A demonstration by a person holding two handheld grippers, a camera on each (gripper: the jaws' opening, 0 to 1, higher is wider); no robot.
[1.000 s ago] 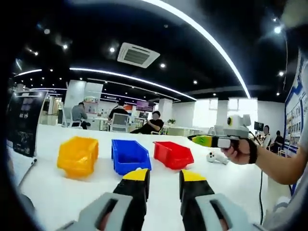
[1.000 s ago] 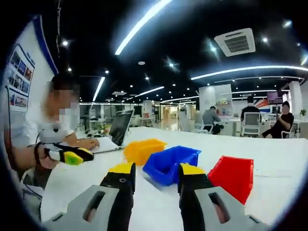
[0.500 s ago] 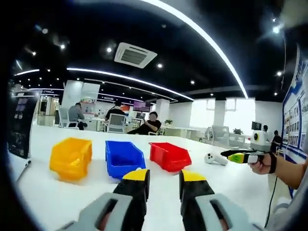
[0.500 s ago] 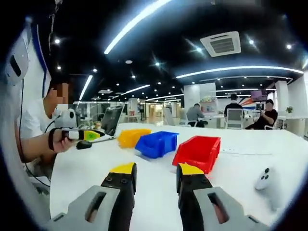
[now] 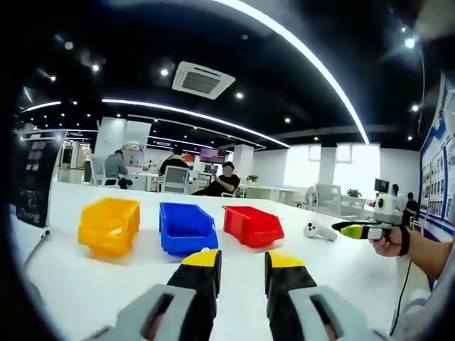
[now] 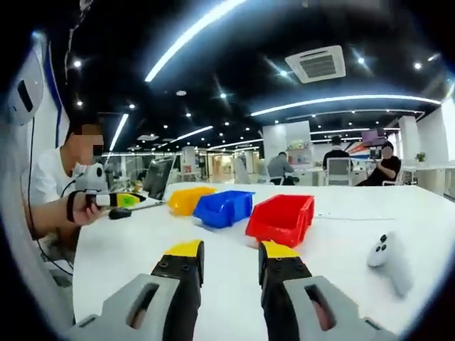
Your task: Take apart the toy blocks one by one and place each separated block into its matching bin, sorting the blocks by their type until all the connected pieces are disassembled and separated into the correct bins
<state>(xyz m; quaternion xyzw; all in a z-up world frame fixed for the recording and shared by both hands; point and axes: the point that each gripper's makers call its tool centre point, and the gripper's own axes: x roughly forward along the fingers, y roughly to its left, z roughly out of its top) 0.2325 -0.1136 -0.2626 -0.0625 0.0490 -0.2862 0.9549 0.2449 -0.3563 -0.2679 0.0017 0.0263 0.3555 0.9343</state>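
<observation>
Left gripper view: the left gripper (image 5: 242, 266) hangs over the bare near part of the white desk (image 5: 92, 291), its yellow-tipped jaws parted by a narrow gap with nothing between them. Beyond the tips three bins stand in a row across the middle of the desk: the yellow bin (image 5: 110, 226) at one end, the blue bin (image 5: 188, 227) in the middle, the red bin (image 5: 252, 226) at the other end, each just beside the next. What lies inside them cannot be made out from this low angle. Further along, toward the desk's far end, a small white object (image 5: 318, 231) lies apart from the bins. The right gripper (image 5: 348, 228) comes in from the side, held by a hand (image 5: 389, 244); its tips look close together, but whether they grip anything I cannot tell.

Right gripper view: the right gripper (image 6: 226, 264) also hangs over bare desk (image 6: 114, 263), jaws narrowly apart and holding nothing. The same row runs away from it, red bin (image 6: 281, 219) nearest, blue bin (image 6: 223, 208), then yellow bin (image 6: 185, 199). The white object (image 6: 382, 252) lies well to the side. A seated person (image 6: 57, 186) holds the left gripper (image 6: 135, 199) near a laptop (image 6: 161, 183) at the desk's edge.

No connected blocks can be made out on the desk, so the sorting looks either not started or finished; the pictures do not settle which.
</observation>
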